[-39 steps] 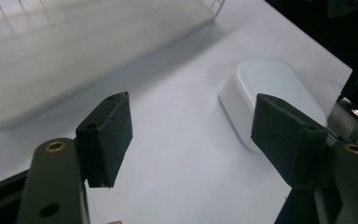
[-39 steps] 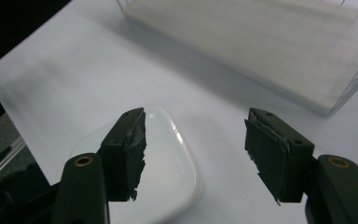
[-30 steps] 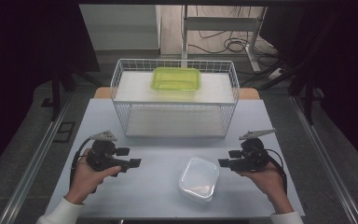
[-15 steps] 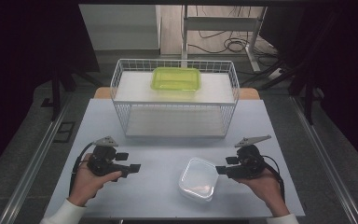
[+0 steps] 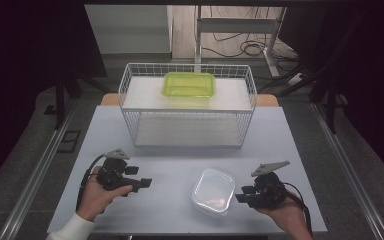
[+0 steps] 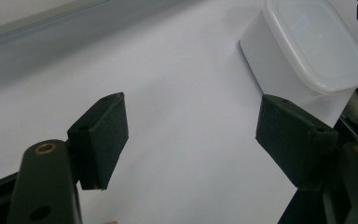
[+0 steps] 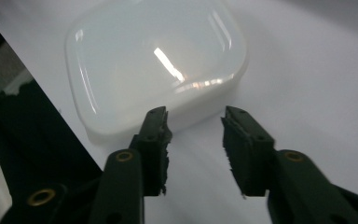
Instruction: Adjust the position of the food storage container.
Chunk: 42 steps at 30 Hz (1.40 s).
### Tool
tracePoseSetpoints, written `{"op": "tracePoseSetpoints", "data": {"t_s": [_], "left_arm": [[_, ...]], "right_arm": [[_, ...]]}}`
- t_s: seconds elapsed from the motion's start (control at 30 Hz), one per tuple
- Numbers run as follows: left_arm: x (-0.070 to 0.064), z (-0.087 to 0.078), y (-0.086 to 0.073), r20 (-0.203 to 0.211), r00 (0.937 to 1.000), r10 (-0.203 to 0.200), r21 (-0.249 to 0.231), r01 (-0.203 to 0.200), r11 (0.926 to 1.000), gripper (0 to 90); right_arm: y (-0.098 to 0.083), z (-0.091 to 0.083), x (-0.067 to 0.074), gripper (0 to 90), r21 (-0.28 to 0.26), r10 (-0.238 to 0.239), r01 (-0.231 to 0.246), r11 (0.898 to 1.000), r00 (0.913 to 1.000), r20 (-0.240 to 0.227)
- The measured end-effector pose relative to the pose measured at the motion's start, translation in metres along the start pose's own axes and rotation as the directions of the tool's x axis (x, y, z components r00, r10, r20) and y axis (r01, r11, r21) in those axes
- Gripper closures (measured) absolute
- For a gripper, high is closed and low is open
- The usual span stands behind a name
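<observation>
A translucent white lidded container [image 5: 212,191] sits on the table near the front edge, between the two hands. My right gripper [image 5: 241,195] points left at its right side, the tips just short of its wall. In the right gripper view the container [image 7: 154,60] lies right ahead of the right gripper [image 7: 193,121], whose jaws have just been closing and have nothing between them. My left gripper [image 5: 145,182] points right toward the container from a hand's width away. In the left gripper view it [image 6: 191,140] stands wide open over bare table, the container [image 6: 307,51] at the upper right.
A white wire basket [image 5: 187,107] stands across the back of the table with a lime-green container [image 5: 189,84] on its top shelf. The pale table [image 5: 180,160] stretches between the basket and the hands. Its front edge runs just below both hands.
The right hand has come down and nearer the front edge, closer to the container's side, and its jaws stand narrower. The left hand has hardly moved.
</observation>
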<state>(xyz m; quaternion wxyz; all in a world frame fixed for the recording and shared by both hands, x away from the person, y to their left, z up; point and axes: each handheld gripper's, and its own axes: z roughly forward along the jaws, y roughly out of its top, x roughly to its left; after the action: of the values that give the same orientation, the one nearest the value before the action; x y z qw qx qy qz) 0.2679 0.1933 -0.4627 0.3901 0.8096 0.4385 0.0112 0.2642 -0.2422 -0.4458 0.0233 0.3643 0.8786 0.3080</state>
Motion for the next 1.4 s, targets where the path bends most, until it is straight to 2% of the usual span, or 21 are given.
{"op": "tracePoseSetpoints", "data": {"t_s": [0.13, 0.27, 0.37, 0.67, 1.2, 1.4], "left_arm": [[0.001, 0.004, 0.000, 0.002, 1.0000, 0.004, 0.015, -0.004, 0.9999, 24.4], [0.001, 0.007, -0.001, 0.003, 1.0000, 0.006, 0.027, -0.006, 0.9996, 24.3], [0.001, 0.009, -0.001, 0.002, 0.9999, 0.012, 0.035, -0.012, 0.9993, 24.3], [0.002, 0.010, -0.003, 0.006, 1.0000, 0.002, 0.035, -0.002, 0.9994, 24.3], [0.003, 0.010, -0.003, 0.010, 0.9999, -0.005, 0.033, 0.005, 0.9994, 24.3], [0.003, 0.010, -0.003, 0.010, 0.9999, -0.004, 0.034, 0.004, 0.9994, 24.3]], "right_arm": [[-0.008, 0.006, 0.003, 76.7, 0.062, -0.011, 0.012, 0.998, 0.9999, -0.006], [-0.012, 0.013, 0.000, 89.1, 0.103, -0.001, 0.002, 0.995, 1.0000, -0.009], [-0.014, 0.020, 0.000, 89.4, 0.139, -0.009, 0.013, 0.990, 0.9996, -0.026], [-0.014, 0.034, 0.016, 89.5, 0.202, -0.089, 0.103, 0.974, 0.9928, -0.081], [-0.013, 0.039, 0.019, 89.5, 0.202, -0.098, 0.111, 0.973, 0.9925, -0.072], [-0.011, 0.044, 0.025, 89.5, 0.210, -0.115, 0.130, 0.969, 0.9901, -0.081]]}}
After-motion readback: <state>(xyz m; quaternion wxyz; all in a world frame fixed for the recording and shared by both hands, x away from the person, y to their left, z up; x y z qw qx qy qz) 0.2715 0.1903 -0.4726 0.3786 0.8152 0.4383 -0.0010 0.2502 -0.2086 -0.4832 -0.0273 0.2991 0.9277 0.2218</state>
